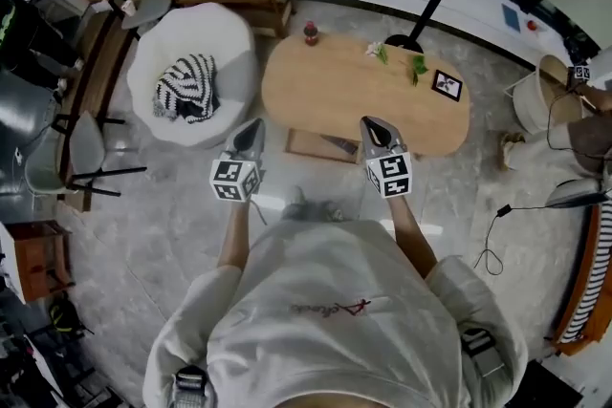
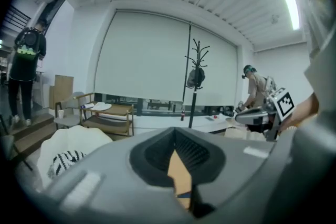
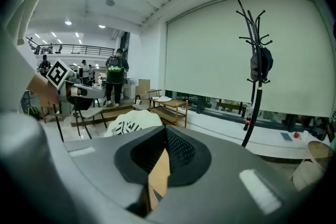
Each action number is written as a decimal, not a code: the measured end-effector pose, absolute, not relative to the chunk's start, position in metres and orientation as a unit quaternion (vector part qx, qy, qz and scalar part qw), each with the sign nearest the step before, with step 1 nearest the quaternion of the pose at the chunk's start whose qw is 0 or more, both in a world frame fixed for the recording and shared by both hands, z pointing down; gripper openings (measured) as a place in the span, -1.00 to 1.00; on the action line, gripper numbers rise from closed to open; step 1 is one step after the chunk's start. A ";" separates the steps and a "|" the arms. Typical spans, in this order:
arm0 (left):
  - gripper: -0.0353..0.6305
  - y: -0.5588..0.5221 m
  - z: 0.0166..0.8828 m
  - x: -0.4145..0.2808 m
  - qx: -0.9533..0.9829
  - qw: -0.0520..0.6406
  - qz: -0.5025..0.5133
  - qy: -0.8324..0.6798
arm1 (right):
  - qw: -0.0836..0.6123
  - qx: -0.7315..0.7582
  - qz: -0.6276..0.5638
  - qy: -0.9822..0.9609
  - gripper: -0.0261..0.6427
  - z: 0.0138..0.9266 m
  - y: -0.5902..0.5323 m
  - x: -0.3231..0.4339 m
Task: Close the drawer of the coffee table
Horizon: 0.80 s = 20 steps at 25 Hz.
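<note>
white chair (image 1: 234, 43) at left, striped cloth (image 1: 186, 86) lying on it. left gripper (image 1: 253, 125) pressed together, nothing pinched, tip just short of the coffee table (image 1: 325, 81) near edge. drawer (image 1: 320, 146) sticking out from under that edge, between both grippers, touched by neither. right gripper (image 1: 372, 123) likewise pressed together and empty, tip over the tabletop edge. marker card (image 1: 447, 85) on the table's right end.
</note>
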<state>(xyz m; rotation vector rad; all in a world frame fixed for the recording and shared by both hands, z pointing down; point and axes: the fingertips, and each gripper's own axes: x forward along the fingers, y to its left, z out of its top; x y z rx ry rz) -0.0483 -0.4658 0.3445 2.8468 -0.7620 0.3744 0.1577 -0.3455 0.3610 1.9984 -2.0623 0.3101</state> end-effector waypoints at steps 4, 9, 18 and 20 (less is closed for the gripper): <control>-0.89 -0.491 0.345 -0.038 0.965 0.088 0.126 -0.213 | 0.126 0.714 0.111 -0.680 -0.91 0.357 -0.358 0.154; -0.89 -0.516 0.355 -0.030 0.973 0.089 0.136 -0.165 | 0.125 0.746 0.126 -0.641 -0.91 0.366 -0.363 0.151; -0.89 -0.529 0.399 -0.038 0.975 0.104 0.177 -0.082 | 0.123 0.793 0.174 -0.570 -0.91 0.396 -0.346 0.131; -0.89 -0.527 0.421 -0.043 0.972 0.114 0.193 -0.073 | 0.122 0.798 0.189 -0.559 -0.91 0.408 -0.338 0.125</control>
